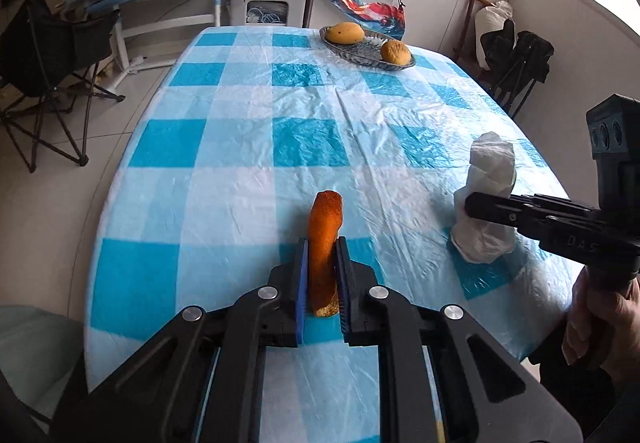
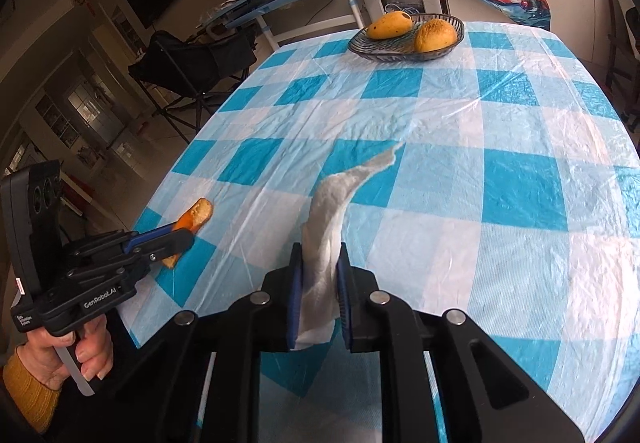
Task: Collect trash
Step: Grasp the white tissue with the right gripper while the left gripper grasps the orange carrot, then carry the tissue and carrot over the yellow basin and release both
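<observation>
i see two pieces of trash, each held in one tool. my left gripper [image 1: 322,275] is pressed onto one strip of orange peel [image 1: 325,239], held above the near edge of the checked tablecloth [image 1: 240,183]. my right gripper [image 2: 320,283] is pinching one crumpled white tissue [image 2: 326,239], to the right of the peel over the same cloth. at the cloth's far end, one glass dish [image 1: 366,51] carries two mangoes [image 1: 344,33].

Black plastic left gripper [image 1: 322,263], blue ribbed pads [image 1: 301,283], silver rivets; white "GenRobot.AI" lettering; mustard knit sleeve cuff [image 2: 28,391], bare hand [image 2: 76,355].
</observation>
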